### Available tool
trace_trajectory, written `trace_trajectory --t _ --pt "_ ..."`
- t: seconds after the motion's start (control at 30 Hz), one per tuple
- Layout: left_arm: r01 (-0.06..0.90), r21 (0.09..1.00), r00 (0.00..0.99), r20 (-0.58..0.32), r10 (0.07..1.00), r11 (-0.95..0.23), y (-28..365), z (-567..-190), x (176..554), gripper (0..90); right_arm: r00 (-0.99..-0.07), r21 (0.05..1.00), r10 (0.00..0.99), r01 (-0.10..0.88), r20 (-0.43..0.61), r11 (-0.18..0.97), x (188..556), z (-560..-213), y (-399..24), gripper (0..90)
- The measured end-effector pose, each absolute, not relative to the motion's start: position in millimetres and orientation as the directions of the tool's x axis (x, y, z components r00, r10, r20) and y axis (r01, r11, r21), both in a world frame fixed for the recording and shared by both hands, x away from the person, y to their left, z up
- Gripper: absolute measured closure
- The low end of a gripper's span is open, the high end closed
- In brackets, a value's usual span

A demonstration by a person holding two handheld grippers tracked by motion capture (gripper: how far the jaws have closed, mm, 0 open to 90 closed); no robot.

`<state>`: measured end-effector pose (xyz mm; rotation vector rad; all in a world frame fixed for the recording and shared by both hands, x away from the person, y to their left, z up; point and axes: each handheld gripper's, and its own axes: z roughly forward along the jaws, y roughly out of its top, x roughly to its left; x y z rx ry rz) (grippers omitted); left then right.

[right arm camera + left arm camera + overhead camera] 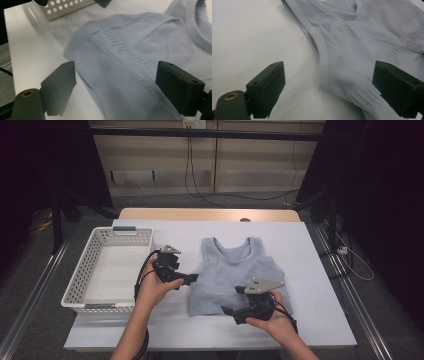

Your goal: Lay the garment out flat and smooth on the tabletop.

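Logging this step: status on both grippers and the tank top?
Left gripper open at the tank top side edge. Right gripper open over its bottom hem. Top flat on the table, not held. Basket off left, nothing blocking.

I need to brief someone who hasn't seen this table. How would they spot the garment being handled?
On the white table, look right of the white perforated basket. The tank top lies flat between the two grippers. It is the only cloth item there: pale blue-grey, sleeveless, with a scooped neckline.
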<state>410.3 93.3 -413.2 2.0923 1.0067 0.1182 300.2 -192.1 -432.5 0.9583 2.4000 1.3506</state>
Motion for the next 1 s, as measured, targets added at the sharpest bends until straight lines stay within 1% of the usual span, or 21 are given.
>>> trace_trajectory --t 0.2,0.67,0.73,1.0 --pt "0.623 0.694 0.675 -0.246 0.695 -0.36 95 -413 411 11.5 -0.782 0.821 0.615 0.415 0.101 0.393 300 -436 -181 15.9" --pt "0.624 0.691 0.676 -0.243 0.695 -0.365 96 -416 412 11.5 -0.804 0.822 0.586 0.401 0.103 0.405 299 -440 -167 15.4" --pt "0.627 0.692 0.671 -0.246 0.699 -0.358 96 -417 412 11.5 -0.8 0.823 0.59 0.405 0.109 0.397 299 -439 -164 13.9" --pt "0.623 0.695 0.672 -0.242 0.7 -0.359 98 -415 412 11.6 -0.8 0.811 0.588 0.42 0.12 0.406 301 -441 -153 12.4"
